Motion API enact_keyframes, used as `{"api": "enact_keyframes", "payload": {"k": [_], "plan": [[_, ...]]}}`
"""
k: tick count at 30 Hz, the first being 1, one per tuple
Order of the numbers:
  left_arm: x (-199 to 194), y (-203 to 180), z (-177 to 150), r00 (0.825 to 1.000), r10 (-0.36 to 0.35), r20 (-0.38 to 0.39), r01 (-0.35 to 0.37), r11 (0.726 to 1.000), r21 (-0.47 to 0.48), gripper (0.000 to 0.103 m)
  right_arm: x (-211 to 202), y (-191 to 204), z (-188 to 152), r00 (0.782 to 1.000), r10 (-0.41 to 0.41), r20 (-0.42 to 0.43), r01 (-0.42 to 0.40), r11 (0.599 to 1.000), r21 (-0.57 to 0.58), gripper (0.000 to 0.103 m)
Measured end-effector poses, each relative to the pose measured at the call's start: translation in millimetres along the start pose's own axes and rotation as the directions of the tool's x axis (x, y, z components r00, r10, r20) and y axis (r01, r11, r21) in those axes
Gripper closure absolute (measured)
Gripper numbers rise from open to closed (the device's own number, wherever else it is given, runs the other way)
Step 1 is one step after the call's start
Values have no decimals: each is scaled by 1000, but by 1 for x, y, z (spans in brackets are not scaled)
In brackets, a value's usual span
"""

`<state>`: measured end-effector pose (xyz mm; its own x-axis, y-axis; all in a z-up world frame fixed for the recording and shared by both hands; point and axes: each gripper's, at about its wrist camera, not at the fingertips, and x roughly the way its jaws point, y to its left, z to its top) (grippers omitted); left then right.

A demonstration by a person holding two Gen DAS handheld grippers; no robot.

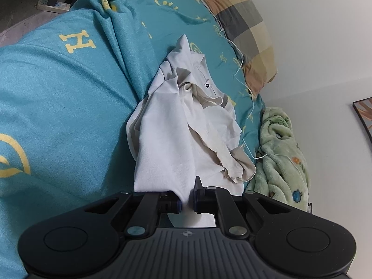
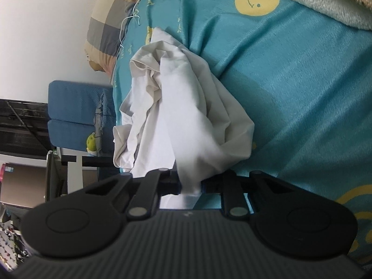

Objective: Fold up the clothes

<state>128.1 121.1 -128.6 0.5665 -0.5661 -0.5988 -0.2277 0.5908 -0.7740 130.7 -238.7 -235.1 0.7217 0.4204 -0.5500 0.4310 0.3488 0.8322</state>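
Observation:
A crumpled white shirt point(image 1: 172, 125) with grey trim and a small size label at the collar lies on the teal bed cover point(image 1: 58, 107). My left gripper point(image 1: 187, 201) is shut on a fold of its near edge, and the cloth rises from the jaws towards the collar. In the right wrist view the same white shirt point(image 2: 183, 107) is bunched up in front of the camera. My right gripper point(image 2: 190, 186) is shut on another pinch of its white fabric, which hangs out below the jaws. Each gripper shows only in its own view.
A checked pillow point(image 1: 246, 23) lies at the head of the bed by the white wall, with a thin white cable point(image 1: 241, 69) trailing beside it. A green fleece blanket point(image 1: 281, 153) sits next to the shirt. A blue chair point(image 2: 76, 116) stands off the bed's edge. A grey blanket point(image 2: 320, 2) covers one corner.

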Motion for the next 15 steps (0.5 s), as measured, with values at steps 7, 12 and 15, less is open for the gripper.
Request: {"api": "enact_keyframes", "payload": {"k": [7,12,15], "plan": [[1,0,1,1000,1,-6,-1,1000,0,93,-4,-3,-1,1000,-8,3,8,1000,-8,86],[2,2,2,1000,-3,-5,3,1000,-5,93,-4,0,-2,1000,-11,5,11,1000,-17,87],[-2,2,3,1000,-19,15,19,1000,-4,95,-6,7,-2,1000,-1,15,1,998,-56,89]]}}
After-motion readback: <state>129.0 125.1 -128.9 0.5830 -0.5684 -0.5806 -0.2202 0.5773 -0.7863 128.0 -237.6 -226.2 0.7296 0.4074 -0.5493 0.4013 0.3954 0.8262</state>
